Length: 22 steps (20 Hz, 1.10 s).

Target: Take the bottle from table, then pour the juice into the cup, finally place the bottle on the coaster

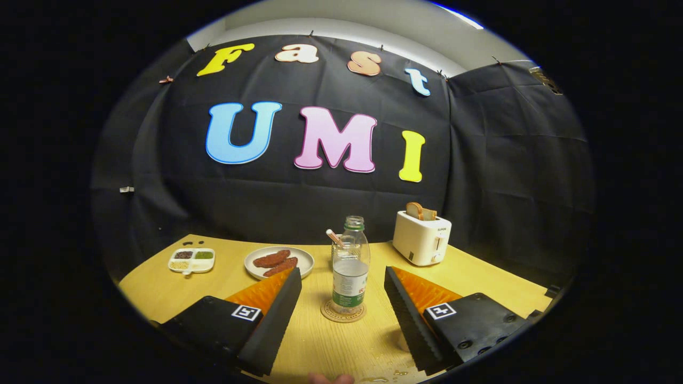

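Standing upright on the coaster (343,314), the uncapped bottle (350,265) sits just ahead of the gripper (342,282), whose fingers are spread wide on either side of it, touching nothing. Right behind the bottle on the tabletop (331,346) is the cup (338,248) with a straw. Farther back are a plate (279,261) of sausages, a sectioned tray (192,260) and a toaster (421,237) holding bread.
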Each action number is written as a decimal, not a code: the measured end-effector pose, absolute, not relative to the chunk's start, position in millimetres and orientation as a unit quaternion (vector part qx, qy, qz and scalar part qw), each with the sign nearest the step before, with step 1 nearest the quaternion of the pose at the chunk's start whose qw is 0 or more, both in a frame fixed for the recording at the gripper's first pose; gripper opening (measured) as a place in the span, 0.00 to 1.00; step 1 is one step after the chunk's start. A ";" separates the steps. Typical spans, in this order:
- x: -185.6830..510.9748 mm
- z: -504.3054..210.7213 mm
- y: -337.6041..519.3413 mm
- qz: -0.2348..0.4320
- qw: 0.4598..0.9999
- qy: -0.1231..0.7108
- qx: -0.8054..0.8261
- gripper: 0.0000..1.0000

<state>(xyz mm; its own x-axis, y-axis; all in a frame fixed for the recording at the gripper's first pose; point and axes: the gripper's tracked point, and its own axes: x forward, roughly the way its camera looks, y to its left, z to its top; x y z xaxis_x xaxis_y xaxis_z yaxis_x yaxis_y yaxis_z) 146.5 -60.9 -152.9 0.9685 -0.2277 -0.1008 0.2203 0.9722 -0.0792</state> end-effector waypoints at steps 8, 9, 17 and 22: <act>123.1 -111.0 -45.1 -0.063 0.997 0.048 -0.024 0.96; 119.6 -107.0 -46.1 -0.059 0.997 0.047 -0.020 0.96; 102.4 -82.8 -58.2 -0.040 0.998 0.038 0.000 0.96; 95.5 -74.1 -66.5 -0.033 0.999 0.034 0.007 0.96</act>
